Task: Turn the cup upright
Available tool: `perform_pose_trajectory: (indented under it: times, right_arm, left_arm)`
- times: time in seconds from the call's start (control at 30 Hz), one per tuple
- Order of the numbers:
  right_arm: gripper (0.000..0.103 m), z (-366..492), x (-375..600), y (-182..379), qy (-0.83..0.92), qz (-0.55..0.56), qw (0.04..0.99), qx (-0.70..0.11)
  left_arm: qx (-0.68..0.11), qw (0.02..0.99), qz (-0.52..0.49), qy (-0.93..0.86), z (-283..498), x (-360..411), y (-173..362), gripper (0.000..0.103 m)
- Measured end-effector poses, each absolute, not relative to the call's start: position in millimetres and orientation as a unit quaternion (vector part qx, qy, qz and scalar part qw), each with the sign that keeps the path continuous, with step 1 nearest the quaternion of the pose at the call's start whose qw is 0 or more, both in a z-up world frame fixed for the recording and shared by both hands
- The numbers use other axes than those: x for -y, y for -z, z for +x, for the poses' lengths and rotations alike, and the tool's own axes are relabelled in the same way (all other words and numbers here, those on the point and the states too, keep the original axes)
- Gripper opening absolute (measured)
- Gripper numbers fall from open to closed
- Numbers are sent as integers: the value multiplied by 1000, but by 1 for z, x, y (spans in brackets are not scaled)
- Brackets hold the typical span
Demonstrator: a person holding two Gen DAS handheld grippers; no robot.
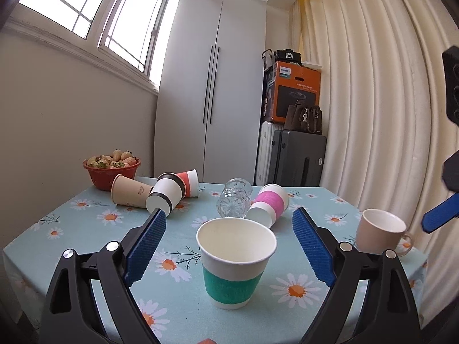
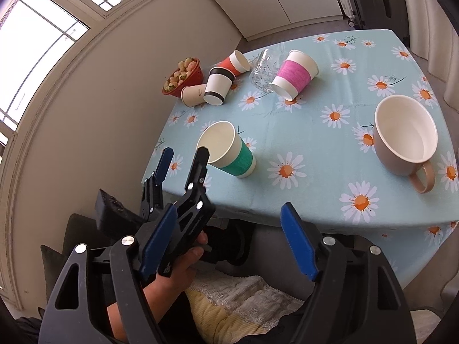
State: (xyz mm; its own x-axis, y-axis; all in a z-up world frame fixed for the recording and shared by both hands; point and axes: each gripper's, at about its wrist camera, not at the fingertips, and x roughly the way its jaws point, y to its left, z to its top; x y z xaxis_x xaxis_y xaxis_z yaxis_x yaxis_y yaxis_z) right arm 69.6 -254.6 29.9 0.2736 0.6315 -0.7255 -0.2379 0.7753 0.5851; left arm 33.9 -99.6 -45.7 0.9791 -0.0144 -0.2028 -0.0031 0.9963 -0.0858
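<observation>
A white paper cup with a green band [image 1: 233,261] stands upright on the daisy tablecloth [image 1: 86,223]. My left gripper [image 1: 229,240] is open, its blue pads on either side of the cup and apart from it. In the right wrist view the same cup [image 2: 229,152] stands near the table's front left edge with the left gripper [image 2: 183,154] just behind it. My right gripper [image 2: 226,240] is open and empty, held above the front edge of the table. A pink-banded cup [image 1: 269,203], a black-banded cup [image 1: 166,195], a tan cup [image 1: 130,190] and a red-banded cup [image 1: 189,182] lie on their sides.
A clear glass [image 1: 233,202] lies on its side mid-table. A beige mug [image 1: 380,233] stands upright at the right. A red bowl of strawberries [image 1: 112,169] sits at the far left corner. Cabinet, suitcases and curtain stand behind the table.
</observation>
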Motion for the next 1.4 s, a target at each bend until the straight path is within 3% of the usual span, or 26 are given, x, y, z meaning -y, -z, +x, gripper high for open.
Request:
perform_pose_trajectory:
  times: [0.33, 0.53, 0.83, 1.4]
  right_arm:
    - [75, 51, 245, -30, -289, 192, 790, -505]
    - [84, 26, 239, -38, -251, 141, 841, -458]
    - [85, -4, 225, -36, -178, 40, 904, -386]
    - [86, -2, 220, -11, -102, 0, 923, -370]
  left_arm:
    - [-157, 986, -15, 54, -16, 55, -28, 97]
    - [-204, 974, -11, 98, -34, 26, -48, 97]
    - [-279, 954, 2, 108, -41, 1, -28, 97]
    - [-333, 939, -48, 69, -29, -23, 1, 96]
